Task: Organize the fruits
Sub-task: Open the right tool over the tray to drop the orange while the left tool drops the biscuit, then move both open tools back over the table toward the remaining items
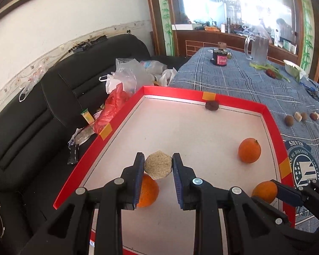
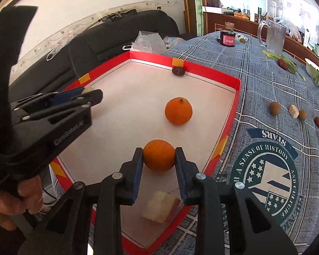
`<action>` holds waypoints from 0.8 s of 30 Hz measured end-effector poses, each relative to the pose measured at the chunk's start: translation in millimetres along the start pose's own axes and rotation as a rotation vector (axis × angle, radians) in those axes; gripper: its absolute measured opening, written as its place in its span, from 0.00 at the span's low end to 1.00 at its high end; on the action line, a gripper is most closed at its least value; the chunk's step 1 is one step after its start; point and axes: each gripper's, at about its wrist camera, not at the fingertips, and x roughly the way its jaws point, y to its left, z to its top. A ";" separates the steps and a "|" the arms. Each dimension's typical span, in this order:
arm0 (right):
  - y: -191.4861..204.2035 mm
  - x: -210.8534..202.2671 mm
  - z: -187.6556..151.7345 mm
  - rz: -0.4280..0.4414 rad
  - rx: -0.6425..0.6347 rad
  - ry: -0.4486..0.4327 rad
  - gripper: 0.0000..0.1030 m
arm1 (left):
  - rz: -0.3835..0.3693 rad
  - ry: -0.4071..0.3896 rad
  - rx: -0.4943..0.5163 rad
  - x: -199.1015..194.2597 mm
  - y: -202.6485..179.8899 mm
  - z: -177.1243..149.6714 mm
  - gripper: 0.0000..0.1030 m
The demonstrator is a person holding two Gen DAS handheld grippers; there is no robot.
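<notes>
Left gripper [image 1: 158,167] pinches your sandy block [image 1: 158,165] above the red tray [image 1: 223,100]; right gripper [image 2: 159,159] clamps an orange [image 2: 159,158] low inside. Squeeze unevenly and it could roll free.

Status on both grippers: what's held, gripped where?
Left gripper clamps the beige faceted block across its two opposite sides. Right gripper grips an orange across its widest part, over the red tray.
</notes>
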 end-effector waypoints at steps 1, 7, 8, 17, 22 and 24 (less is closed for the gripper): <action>-0.4 -1.1 -0.5 0.006 -0.003 0.005 0.33 | -0.002 0.006 0.003 -0.4 -0.3 0.2 0.38; -17.4 -41.7 -8.2 0.047 0.008 -0.080 0.47 | 0.035 0.014 0.007 -11.3 -3.8 4.6 0.54; -24.1 -53.5 -10.9 0.049 0.012 -0.109 0.47 | 0.043 0.007 0.010 -15.8 -6.5 6.2 0.54; -123.7 -137.2 -41.5 -0.026 0.236 -0.272 0.50 | -0.040 -0.056 0.075 -74.0 -77.6 25.2 0.64; -179.9 -192.8 -71.1 -0.142 0.335 -0.365 0.50 | -0.108 -0.063 0.138 -102.5 -135.5 30.6 0.68; -197.4 -213.7 -83.6 -0.187 0.365 -0.397 0.52 | -0.133 -0.075 0.161 -116.7 -158.4 31.3 0.73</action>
